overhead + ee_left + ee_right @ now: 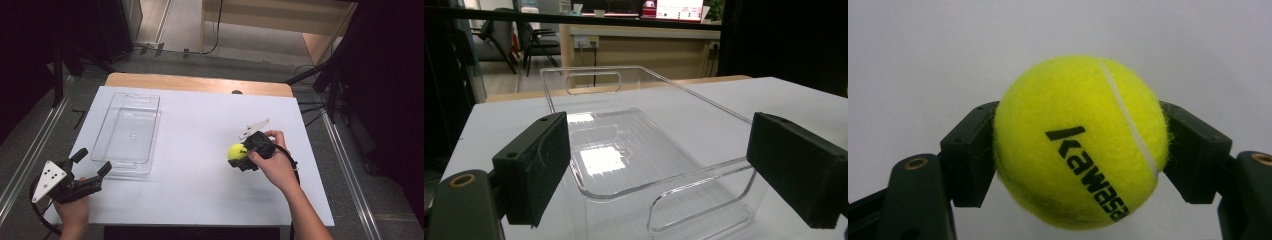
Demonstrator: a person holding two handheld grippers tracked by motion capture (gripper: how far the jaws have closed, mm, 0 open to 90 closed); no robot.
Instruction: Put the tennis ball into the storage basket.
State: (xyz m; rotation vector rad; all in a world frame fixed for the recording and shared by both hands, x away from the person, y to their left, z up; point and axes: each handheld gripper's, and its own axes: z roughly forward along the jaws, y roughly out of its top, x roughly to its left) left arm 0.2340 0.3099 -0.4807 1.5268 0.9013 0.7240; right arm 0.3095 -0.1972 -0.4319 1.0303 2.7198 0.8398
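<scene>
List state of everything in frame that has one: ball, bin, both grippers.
tennis ball: clamped between the right gripper's jaws.
right gripper: shut on the tennis ball.
left gripper: open, nothing between its jaws, at the bin's near end.
clear plastic bin: upright on the table, holding nothing.

Bright overhead light, dark surroundings, glare on the clear tray (599, 160), slightly soft pictures.

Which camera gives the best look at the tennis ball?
The right gripper view: the tennis ball sits close up between the jaws, its printed lettering readable. The high view shows it small, partly hidden by the right gripper.
</scene>
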